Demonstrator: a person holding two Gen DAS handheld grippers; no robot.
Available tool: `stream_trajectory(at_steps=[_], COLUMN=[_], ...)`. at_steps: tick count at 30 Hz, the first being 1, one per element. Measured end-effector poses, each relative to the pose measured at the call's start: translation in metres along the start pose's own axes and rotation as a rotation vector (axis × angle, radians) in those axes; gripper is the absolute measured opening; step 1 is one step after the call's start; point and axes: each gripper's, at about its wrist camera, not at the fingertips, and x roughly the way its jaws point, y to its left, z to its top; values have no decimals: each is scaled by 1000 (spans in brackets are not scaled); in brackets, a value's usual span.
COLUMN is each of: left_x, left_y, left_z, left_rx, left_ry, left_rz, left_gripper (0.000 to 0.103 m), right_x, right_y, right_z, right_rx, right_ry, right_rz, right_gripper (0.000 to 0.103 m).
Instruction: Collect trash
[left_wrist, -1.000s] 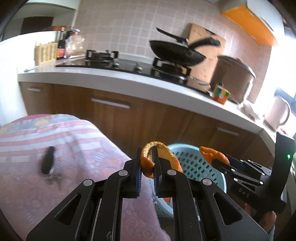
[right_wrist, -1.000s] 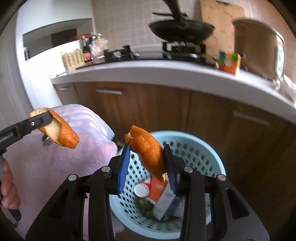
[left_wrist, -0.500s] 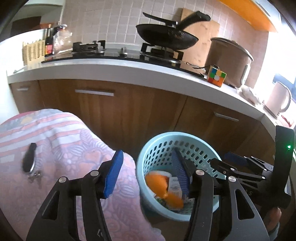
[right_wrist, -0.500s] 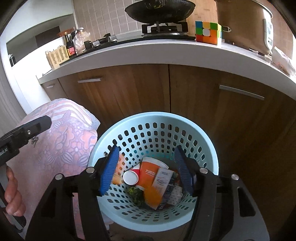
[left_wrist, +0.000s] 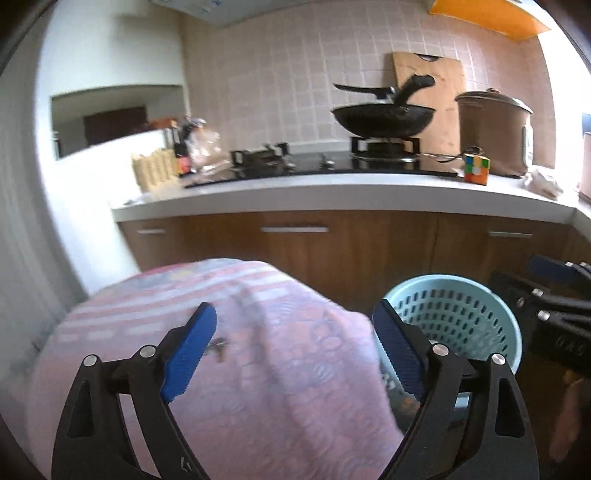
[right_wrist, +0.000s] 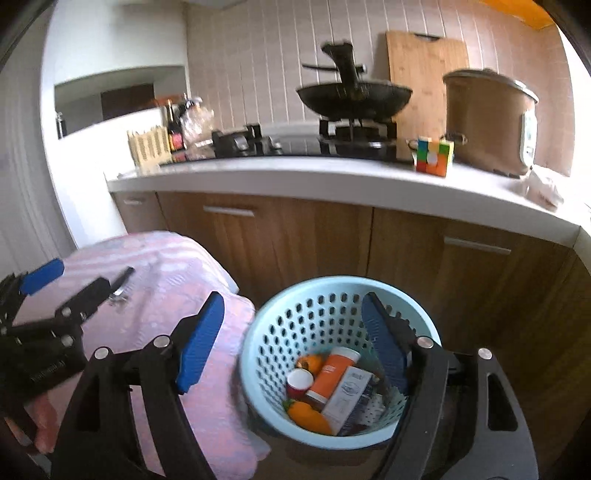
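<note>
Pale-blue perforated basket (right_wrist: 334, 306) on the floor beside the pink-clothed table (left_wrist: 258, 332) edge holds orange peels (right_wrist: 308, 417) and cartons, while left gripper (left_wrist: 295, 347) and right gripper (right_wrist: 293, 339) hover with fingers wide apart, empty.

Both wrist views face the far kitchen counter (left_wrist: 332, 192); the right looks down nearer the basket (right_wrist: 332, 306), which both share.

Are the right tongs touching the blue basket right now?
Cannot tell. In the right wrist view the open right tongs overlap the basket rim in the image, apparently above it, but no gap or contact shows.
</note>
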Motion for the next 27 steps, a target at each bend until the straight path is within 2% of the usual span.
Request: stream_trajectory(at_steps=[10,18,27], left_x=[-34,-48,-50], left_y=[39,48,53], left_z=[-15,-18,-20], left_rx=[-99,-125,-135], left_ry=[46,24,27], left_rz=[44,74,73], left_gripper=[86,91,91], right_x=[-18,-25,-28], right_y=[31,48,59], right_z=[-7,-6,-7], right_rx=[-6,-33,-56], right_ry=[7,-6,-10], right_rz=[41,49,30], right_gripper=[73,73,73])
